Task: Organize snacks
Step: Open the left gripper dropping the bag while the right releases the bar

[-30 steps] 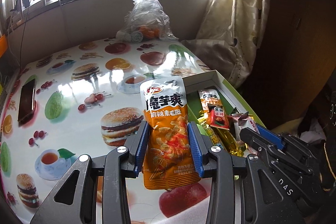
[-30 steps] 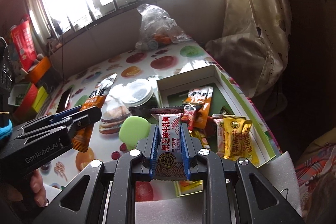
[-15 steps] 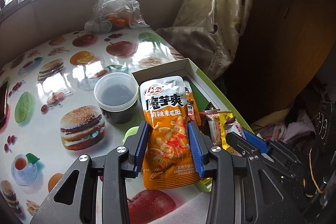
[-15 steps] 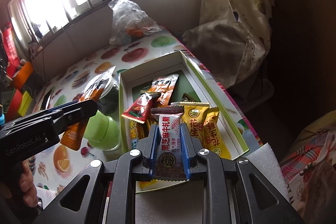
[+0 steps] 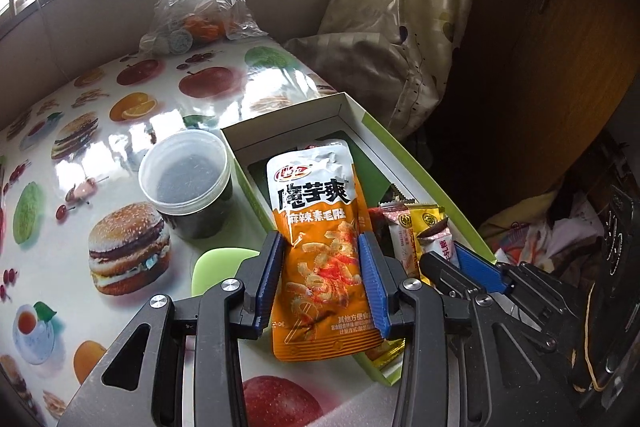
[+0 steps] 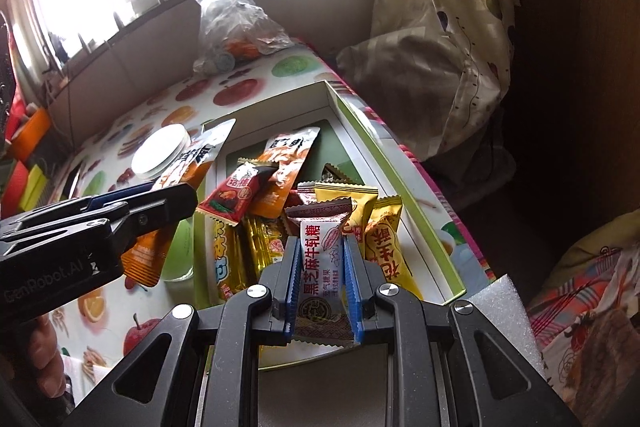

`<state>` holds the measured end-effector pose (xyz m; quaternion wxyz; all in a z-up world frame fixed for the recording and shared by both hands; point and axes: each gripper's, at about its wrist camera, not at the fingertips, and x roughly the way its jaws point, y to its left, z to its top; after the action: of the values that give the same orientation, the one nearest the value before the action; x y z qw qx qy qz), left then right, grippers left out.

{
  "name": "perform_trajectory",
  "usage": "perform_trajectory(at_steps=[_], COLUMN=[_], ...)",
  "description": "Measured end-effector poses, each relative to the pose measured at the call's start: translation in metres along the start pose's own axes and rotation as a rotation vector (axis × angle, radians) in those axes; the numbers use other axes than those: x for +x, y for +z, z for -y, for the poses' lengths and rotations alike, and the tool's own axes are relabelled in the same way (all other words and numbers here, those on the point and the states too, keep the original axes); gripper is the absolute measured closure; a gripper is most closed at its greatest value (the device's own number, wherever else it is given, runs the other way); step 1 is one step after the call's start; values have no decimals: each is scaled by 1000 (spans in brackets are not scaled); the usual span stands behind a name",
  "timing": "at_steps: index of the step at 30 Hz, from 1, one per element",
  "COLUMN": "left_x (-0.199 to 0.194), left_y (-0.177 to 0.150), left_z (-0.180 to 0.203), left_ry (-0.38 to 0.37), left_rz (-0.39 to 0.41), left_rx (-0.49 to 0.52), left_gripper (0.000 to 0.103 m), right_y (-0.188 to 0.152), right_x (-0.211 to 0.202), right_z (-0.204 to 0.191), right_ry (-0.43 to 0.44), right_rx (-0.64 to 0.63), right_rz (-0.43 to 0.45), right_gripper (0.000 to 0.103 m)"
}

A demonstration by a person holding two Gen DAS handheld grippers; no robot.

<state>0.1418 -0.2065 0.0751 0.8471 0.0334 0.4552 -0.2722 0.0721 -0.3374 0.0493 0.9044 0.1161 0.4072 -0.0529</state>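
An orange snack pouch point(image 5: 320, 255) is clamped between the blue pads of the left hand-held gripper point(image 5: 320, 279) and is held upright above the near left wall of an open green-and-white box point(image 5: 384, 143). A white-and-brown candy packet point(image 6: 322, 267) is pinched between the pads of the right hand-held gripper point(image 6: 322, 275), which is raised over the near end of the same box point(image 6: 400, 183). Inside the box, several snacks are seen piled together: a red packet point(image 6: 236, 195), an orange pouch point(image 6: 286, 163), yellow peanut-candy packets point(image 6: 384, 239) and gold-wrapped sweets point(image 6: 266, 243). The far part of the box is seen bare.

The box is set on a table point(image 5: 120, 131) covered with a glossy cloth printed with fruit and burgers. Just beside the box's left wall, a dark jar with a translucent lid point(image 5: 186, 175) is placed, and a pale green object point(image 5: 216, 263) is seen near it, partly hidden by the gripper. A clear plastic bag holding oranges point(image 5: 200, 11) is set at the far edge of the table, under a barred window. A cream curtain point(image 5: 404, 7) is hung on the right.
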Motion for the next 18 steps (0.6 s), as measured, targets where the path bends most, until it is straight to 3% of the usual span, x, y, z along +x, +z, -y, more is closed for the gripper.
perform_trajectory(at_steps=[18], left_x=[22], left_y=[0], left_z=[14], left_ry=[11], left_rz=[-41], left_rx=[27], left_gripper=[61], right_y=[-1], right_x=[4], right_z=[7], right_ry=[-11], right_rx=[-17], right_rz=[43], right_gripper=[83])
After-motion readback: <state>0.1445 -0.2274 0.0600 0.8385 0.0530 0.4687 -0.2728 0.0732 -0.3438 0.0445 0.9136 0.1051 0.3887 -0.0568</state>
